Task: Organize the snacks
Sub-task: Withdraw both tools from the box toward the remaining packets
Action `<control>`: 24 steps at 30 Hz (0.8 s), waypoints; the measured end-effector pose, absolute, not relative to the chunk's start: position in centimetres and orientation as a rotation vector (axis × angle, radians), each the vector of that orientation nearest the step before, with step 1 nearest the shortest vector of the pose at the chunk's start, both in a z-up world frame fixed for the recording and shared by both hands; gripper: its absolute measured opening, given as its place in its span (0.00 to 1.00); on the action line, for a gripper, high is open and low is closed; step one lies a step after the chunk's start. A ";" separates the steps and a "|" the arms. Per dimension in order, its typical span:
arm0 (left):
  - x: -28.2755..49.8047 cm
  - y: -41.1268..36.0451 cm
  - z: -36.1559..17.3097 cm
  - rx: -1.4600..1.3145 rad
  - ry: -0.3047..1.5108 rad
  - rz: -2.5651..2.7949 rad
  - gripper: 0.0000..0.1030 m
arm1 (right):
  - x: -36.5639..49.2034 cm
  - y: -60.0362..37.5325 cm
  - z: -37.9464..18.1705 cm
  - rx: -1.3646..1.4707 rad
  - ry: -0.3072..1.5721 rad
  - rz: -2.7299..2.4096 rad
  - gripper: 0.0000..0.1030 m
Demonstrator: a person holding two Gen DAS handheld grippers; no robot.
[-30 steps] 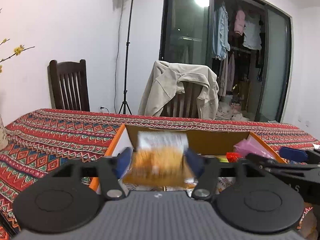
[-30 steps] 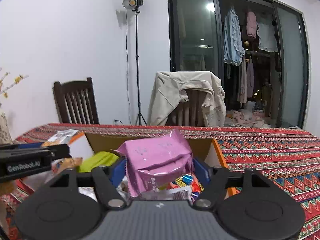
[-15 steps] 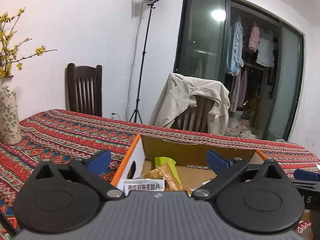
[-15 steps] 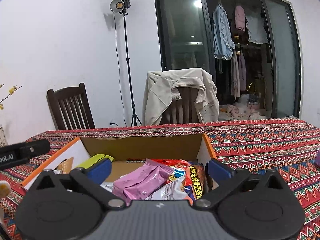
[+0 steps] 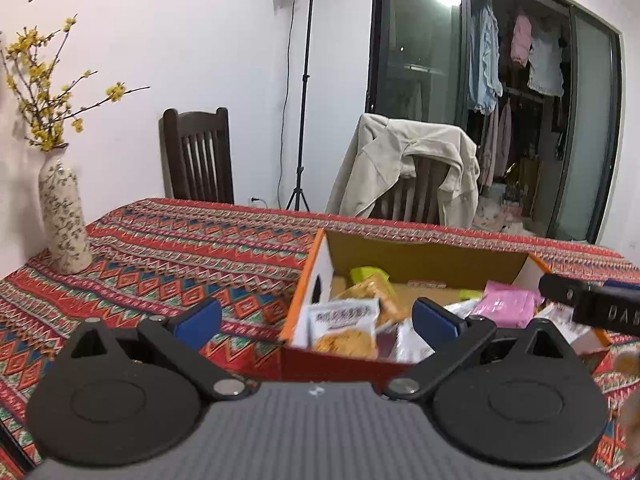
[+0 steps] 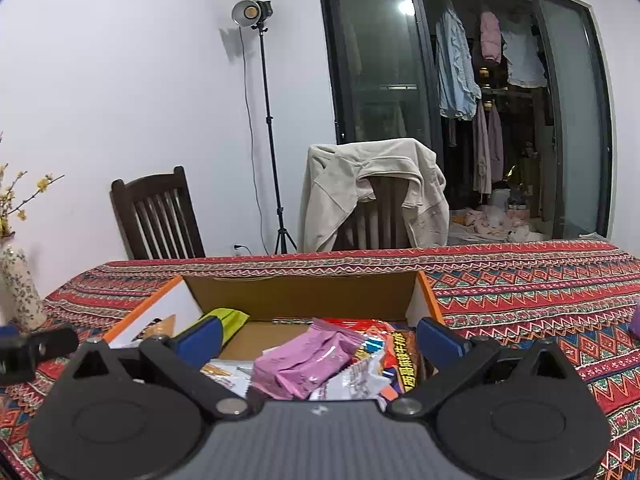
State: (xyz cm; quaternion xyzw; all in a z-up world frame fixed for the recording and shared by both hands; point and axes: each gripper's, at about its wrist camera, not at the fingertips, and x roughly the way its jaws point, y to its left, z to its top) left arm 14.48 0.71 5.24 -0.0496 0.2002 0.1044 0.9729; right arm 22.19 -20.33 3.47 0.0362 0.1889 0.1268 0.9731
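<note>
- Left gripper (image 5: 316,318) stands spread wide and empty; the cardboard box (image 5: 400,254) sits just ahead and slightly right of it, with the biscuit packet (image 5: 346,330) lying inside between the fingers' line.
- Right gripper (image 6: 318,340) is likewise spread and empty — the pink packet (image 6: 304,364) rests in the box directly ahead. Judgement: lift both clear of the box walls before seeking more snacks.

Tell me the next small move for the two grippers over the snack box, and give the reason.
Probably lift both clear of the cardboard box and turn toward whatever snack is still outside it. The left gripper and right gripper both stand wide open with nothing between their pads, while the pink packet and the cracker packet already lie in the box. No loose snack is clearly in view.
</note>
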 end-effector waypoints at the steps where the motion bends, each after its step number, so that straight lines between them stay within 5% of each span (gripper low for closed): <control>1: 14.2 0.9 5.1 -0.100 0.407 0.210 1.00 | 22.1 -20.1 3.6 0.064 0.386 0.255 1.00; 24: 7.4 5.3 0.7 -0.122 0.531 0.187 1.00 | 14.2 -13.2 -2.6 -0.150 0.681 0.425 1.00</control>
